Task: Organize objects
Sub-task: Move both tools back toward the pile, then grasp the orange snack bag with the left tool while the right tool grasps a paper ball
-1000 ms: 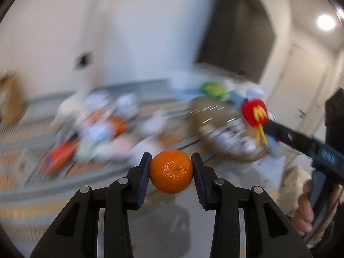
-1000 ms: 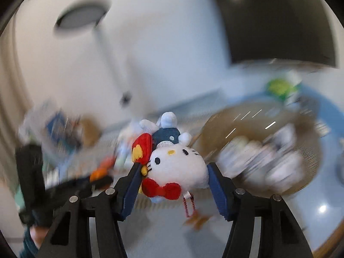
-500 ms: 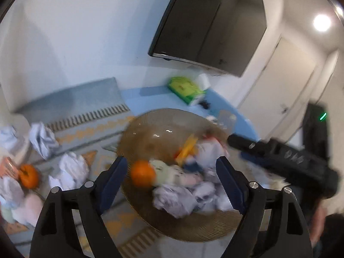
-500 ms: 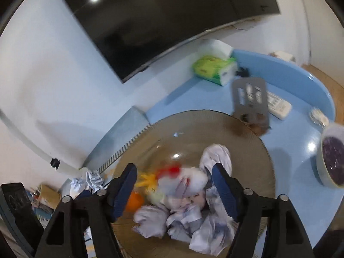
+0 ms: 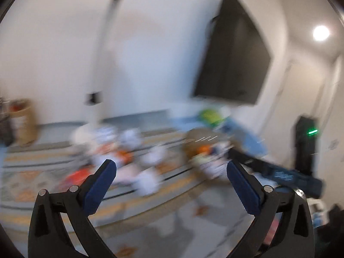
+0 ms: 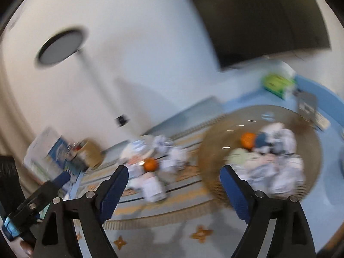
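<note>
Both views motion-blurred. Left gripper (image 5: pixel 171 175) jaws spread wide, nothing between the blue pads. Right gripper (image 6: pixel 174 179) likewise wide apart and empty.

Round brown woven basket (image 6: pixel 206 154) on the right of the scene, on a light-blue rounded table (image 6: pixel 331 99); inside it an orange mandarin (image 6: pixel 247 139), a blue-and-white plush toy (image 6: pixel 263 139) touching it, and crumpled white paper balls (image 6: pixel 283 137). Left of the basket on the patterned grey-and-orange rug (image 6: pixel 163 215): loose pile with a second orange mandarin (image 6: pixel 150 164) among more crumpled white paper wads (image 6: pixel 174 157), near the far wall.

Judged step: return to the pile for the next pickup. Best to slow down so the view sharpens before committing. Second mandarin looks like the easy target: centre it between the pads, jaws kept wide on approach, close on its widest part. Paper wads touching it, so risk of pinching paper along with fruit; come from the clearest side. Round fruit may roll if nudged by one pad first. Left gripper (image 6: pixel 32 204) close by at left, so keep the two tools apart over the pile.
</note>
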The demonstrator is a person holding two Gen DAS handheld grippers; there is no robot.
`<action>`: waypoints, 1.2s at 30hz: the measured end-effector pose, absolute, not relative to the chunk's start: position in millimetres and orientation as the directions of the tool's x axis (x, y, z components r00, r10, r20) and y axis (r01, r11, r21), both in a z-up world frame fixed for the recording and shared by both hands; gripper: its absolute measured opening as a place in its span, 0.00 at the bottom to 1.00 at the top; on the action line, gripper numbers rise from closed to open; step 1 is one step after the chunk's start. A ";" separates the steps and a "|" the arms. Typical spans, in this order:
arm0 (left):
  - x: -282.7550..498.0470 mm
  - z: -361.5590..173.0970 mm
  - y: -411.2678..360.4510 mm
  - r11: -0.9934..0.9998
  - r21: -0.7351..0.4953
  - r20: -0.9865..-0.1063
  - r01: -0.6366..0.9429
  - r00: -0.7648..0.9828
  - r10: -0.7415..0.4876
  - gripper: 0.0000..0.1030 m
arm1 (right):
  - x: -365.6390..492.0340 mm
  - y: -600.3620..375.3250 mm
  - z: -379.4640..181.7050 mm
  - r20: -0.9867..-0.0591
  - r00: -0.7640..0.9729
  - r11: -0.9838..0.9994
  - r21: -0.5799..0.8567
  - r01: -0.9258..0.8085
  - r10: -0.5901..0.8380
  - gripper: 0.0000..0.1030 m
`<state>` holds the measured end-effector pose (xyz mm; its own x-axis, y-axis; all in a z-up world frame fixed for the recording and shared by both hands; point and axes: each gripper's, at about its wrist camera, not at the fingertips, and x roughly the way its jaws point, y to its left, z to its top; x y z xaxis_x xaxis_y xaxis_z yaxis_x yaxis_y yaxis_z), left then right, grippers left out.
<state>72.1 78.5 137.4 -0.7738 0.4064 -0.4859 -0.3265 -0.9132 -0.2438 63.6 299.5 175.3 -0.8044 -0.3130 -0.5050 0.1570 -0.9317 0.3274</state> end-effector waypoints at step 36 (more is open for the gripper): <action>-18.7 28.7 4.9 -0.968 0.227 -0.703 -0.109 -0.706 -0.086 0.99 | -16.5 184.8 77.6 -0.741 -0.629 -0.962 0.086 0.257 -0.235 0.89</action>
<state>-18.7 4.9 28.7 -0.7060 -0.0857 -0.7030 -0.1091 -0.9676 0.2275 -16.5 184.8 77.6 -0.6289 -0.2347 -0.7413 0.2574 -0.9624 0.0863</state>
